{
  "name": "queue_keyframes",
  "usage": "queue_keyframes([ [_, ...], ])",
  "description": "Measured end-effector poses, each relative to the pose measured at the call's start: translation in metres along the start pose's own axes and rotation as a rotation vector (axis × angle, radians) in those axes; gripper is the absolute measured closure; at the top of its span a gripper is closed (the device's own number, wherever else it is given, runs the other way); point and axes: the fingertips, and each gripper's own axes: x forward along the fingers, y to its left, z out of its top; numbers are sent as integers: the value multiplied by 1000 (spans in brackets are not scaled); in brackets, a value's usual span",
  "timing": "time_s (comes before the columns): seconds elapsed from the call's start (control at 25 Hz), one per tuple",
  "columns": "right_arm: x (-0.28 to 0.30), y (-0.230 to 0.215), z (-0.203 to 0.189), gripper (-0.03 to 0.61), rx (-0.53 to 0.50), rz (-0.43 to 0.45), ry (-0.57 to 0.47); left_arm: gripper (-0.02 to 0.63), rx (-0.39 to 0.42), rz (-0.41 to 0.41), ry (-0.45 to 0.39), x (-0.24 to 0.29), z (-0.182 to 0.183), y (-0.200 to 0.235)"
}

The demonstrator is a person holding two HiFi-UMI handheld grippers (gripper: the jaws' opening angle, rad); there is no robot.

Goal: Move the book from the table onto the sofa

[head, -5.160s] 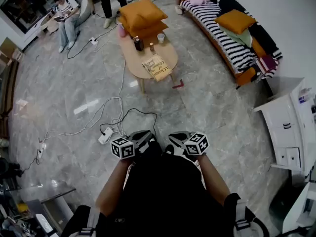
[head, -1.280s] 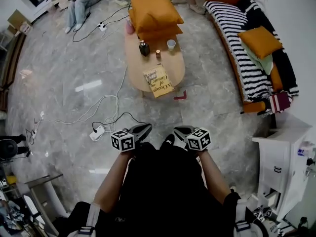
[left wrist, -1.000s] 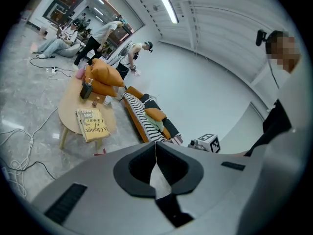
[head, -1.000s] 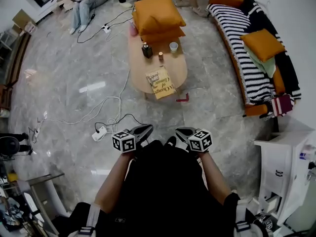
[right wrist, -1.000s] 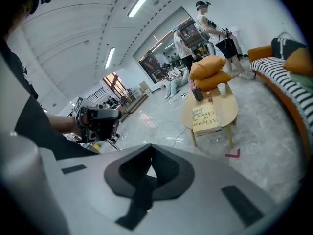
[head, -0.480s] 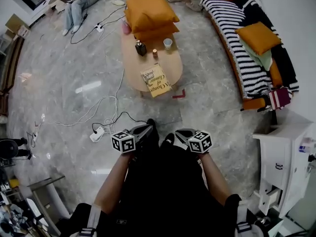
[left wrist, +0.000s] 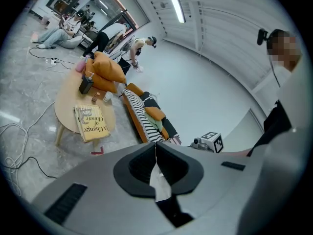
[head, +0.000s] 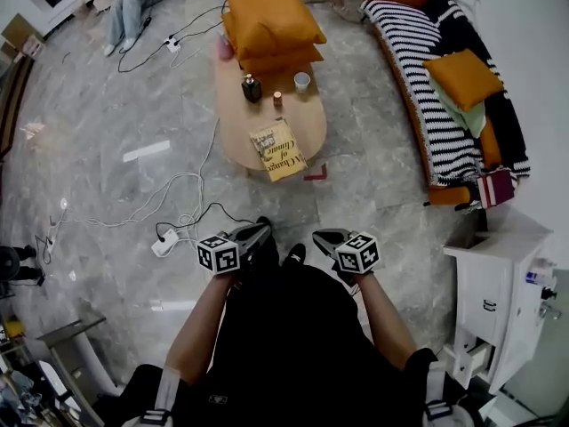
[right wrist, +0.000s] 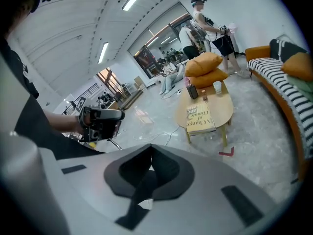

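Observation:
The yellow book (head: 278, 150) lies flat on the near end of the oval wooden table (head: 233, 123), its corner hanging over the edge; it also shows in the left gripper view (left wrist: 89, 122) and the right gripper view (right wrist: 199, 117). The orange sofa (head: 418, 52) with a striped cover stands to the right of the table. My left gripper (head: 258, 232) and right gripper (head: 322, 236) are held close to my body, well short of the table. Both are shut with nothing between their jaws, as each gripper view shows (left wrist: 156, 146) (right wrist: 150, 148).
Two orange cushions (head: 267, 25), a dark bottle (head: 252, 88) and a cup (head: 302, 80) occupy the table's far half. Cables and a power strip (head: 164, 241) lie on the floor at left. A white cabinet (head: 489, 292) stands at right. A person (head: 133, 3) sits at the far left.
Table and sofa have come closer over the earlier frames. In the last second the view shifted slightly; both grippers stayed shut near my body.

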Motion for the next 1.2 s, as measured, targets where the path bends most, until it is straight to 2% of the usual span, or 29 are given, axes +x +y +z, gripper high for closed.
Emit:
queue_keyframes([
  [0.28, 29, -4, 44, 571, -21, -12, 21, 601, -15, -13, 7, -3, 36, 32],
  [0.64, 67, -19, 101, 571, 0, -74, -31, 601, 1, -69, 91, -1, 73, 75],
  [0.88, 81, -29, 116, 571, 15, -80, -23, 601, 10, -72, 109, 6, 96, 92],
  [1.0, 86, -40, 124, 571, 14, -77, -20, 601, -7, -62, 112, 11, 98, 99],
  [1.2, 95, -60, 129, 571, 22, -64, 0, 601, -51, -40, 143, 26, 78, 109],
])
